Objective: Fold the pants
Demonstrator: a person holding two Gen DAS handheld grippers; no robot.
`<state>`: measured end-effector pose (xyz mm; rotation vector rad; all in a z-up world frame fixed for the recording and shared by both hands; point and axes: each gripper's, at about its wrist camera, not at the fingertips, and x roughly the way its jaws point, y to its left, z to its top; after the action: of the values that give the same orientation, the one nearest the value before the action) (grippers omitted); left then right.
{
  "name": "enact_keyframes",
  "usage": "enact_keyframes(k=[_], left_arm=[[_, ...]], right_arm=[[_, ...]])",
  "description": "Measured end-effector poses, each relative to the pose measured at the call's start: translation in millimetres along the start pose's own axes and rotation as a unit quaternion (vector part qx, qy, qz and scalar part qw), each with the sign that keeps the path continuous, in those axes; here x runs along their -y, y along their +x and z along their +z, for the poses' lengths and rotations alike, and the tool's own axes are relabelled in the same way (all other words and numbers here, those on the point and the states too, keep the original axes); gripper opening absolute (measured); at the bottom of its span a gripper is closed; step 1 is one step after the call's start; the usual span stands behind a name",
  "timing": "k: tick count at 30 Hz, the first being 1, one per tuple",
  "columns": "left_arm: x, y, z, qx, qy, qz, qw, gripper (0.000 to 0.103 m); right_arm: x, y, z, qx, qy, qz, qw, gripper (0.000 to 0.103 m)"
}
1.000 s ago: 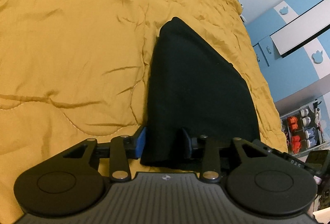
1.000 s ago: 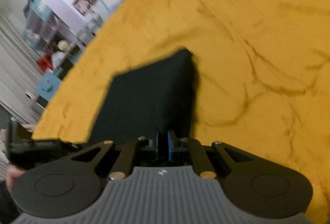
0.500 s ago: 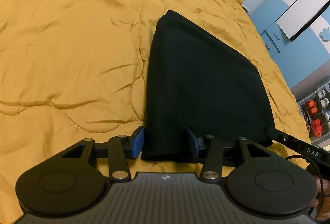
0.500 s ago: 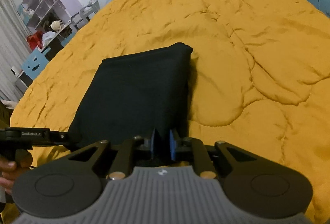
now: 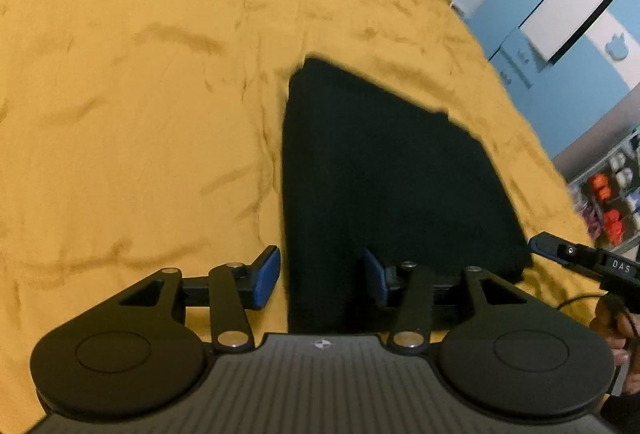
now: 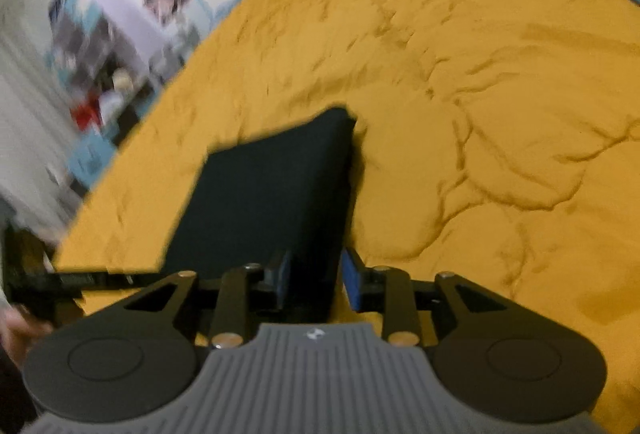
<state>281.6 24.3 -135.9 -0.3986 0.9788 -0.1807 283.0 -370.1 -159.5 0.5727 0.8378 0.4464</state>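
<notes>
The black pants lie folded into a flat compact block on the mustard-yellow quilt. My left gripper is open, its blue pads apart on either side of the block's near left corner. In the right wrist view the pants run away from my right gripper, which is open with its pads apart around the near right corner. The right gripper's tip also shows at the right edge of the left wrist view.
The quilt covers the whole bed. Blue and white cabinets and a shelf with small red items stand past the bed's right edge. Shelves and posters line the wall past the left edge.
My right gripper was shut on the pants' near edge and has now opened. Both grippers have drawn back a little; the pants stay flat on the quilt.
</notes>
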Motion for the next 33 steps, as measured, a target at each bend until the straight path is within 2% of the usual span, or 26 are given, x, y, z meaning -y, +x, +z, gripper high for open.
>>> enact_keyframes(k=[3,6,8,13,16,18,20,21,24,25,28,29,30,31,33], left_arm=[[-8.9,3.5,14.2,0.008,-0.018,-0.022,0.9996,0.056],[-16.9,17.1,26.8,-0.002,-0.039,-0.049,0.9980,0.057],[-21.6,27.5,30.5,-0.015,-0.054,-0.053,0.9970,0.057],[-20.9,42.9,28.7,-0.020,-0.051,-0.060,0.9967,0.058],[-26.1,53.3,31.0,-0.024,-0.065,-0.071,0.9951,0.058],[-32.0,58.2,33.2,-0.026,-0.082,-0.082,0.9929,0.058],[-35.0,62.5,34.5,-0.027,-0.093,-0.090,0.9912,0.058],[-35.5,62.6,33.4,-0.028,-0.094,-0.091,0.9910,0.054],[-36.0,61.0,31.5,-0.028,-0.092,-0.095,0.9908,0.032],[-39.6,59.1,31.6,-0.029,-0.106,-0.106,0.9882,0.027],[-60.2,56.4,31.0,-0.033,-0.177,-0.148,0.9724,0.026],[-64.2,57.8,30.0,-0.035,-0.188,-0.147,0.9704,0.027],[-65.1,57.7,28.9,-0.037,-0.186,-0.134,0.9726,0.032],[-63.3,54.9,27.4,-0.034,-0.173,-0.112,0.9780,0.042],[-56.4,40.3,22.6,-0.016,-0.142,-0.076,0.9868,0.047]], right_arm=[[18.7,3.6,8.4,0.009,0.054,0.041,0.998,0.030],[35.2,15.3,10.3,0.004,0.096,0.060,0.994,0.031],[42.4,23.5,8.9,-0.004,0.114,0.066,0.991,0.031],[31.8,42.4,5.0,-0.032,0.105,0.086,0.990,0.031],[25.9,54.0,3.6,-0.036,0.093,0.078,0.992,0.037],[27.0,60.1,3.1,-0.037,0.094,0.074,0.992,0.037],[27.5,62.6,2.2,-0.037,0.090,0.072,0.993,0.031],[26.1,63.8,2.5,-0.038,0.086,0.071,0.993,0.028],[23.7,63.1,3.5,-0.041,0.082,0.073,0.993,0.022],[22.9,61.1,3.6,-0.041,0.084,0.076,0.993,0.021],[24.0,56.1,6.3,-0.038,0.097,0.090,0.990,0.021],[19.6,55.1,6.9,-0.041,0.079,0.067,0.994,0.022],[13.4,55.4,7.2,-0.046,0.049,0.039,0.997,0.027],[4.2,53.5,5.8,-0.049,0.012,0.006,0.999,0.034],[-13.9,44.1,2.8,-0.035,-0.038,-0.025,0.998,0.034]])
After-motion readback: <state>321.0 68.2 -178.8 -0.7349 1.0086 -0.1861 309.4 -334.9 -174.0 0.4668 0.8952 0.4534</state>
